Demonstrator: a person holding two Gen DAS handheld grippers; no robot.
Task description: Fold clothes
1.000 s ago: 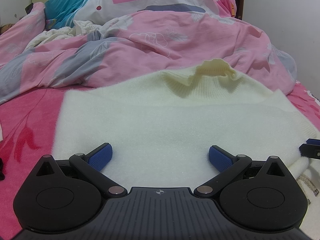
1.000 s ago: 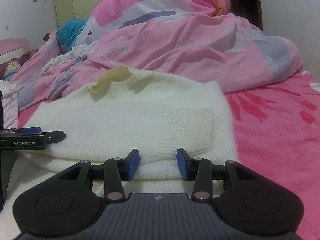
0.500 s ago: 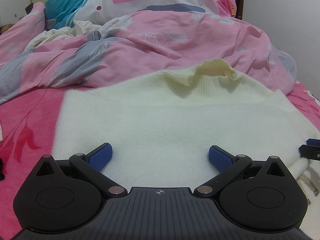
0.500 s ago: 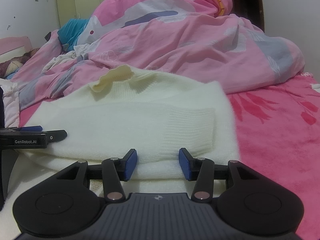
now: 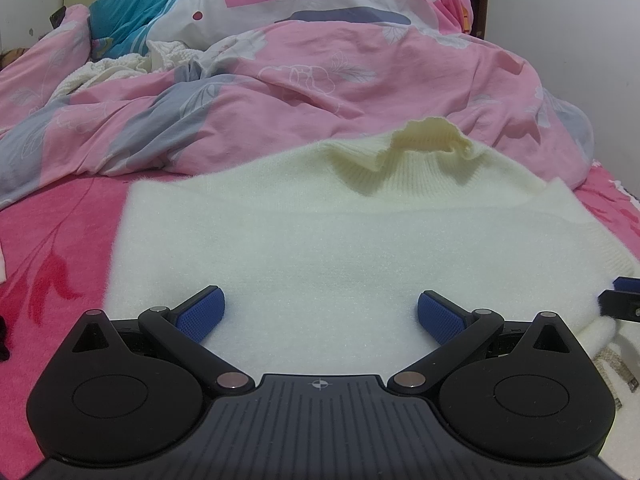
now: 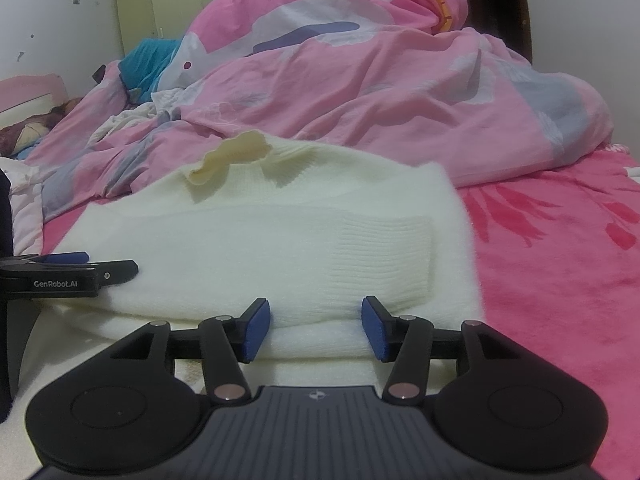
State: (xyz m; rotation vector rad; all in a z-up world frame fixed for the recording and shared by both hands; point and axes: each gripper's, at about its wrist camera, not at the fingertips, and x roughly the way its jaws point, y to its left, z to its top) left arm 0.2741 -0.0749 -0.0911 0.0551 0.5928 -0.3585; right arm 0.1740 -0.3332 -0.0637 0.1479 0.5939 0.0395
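Right hand-held gripper (image 6: 316,328) opening over the folded edge, left hand-held gripper (image 5: 320,314) wide and empty; soft, floppy cream sweater (image 5: 320,240) — pinch the doubled hem.

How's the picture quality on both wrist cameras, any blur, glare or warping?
Left wrist view: sharp, soft even light, no glare; fisheye bends the bed's edges, corners dark; the collar shadows the sweater. Right wrist view: same bowing; the sweater's right edge looks slightly soft; the quilt is evenly lit.
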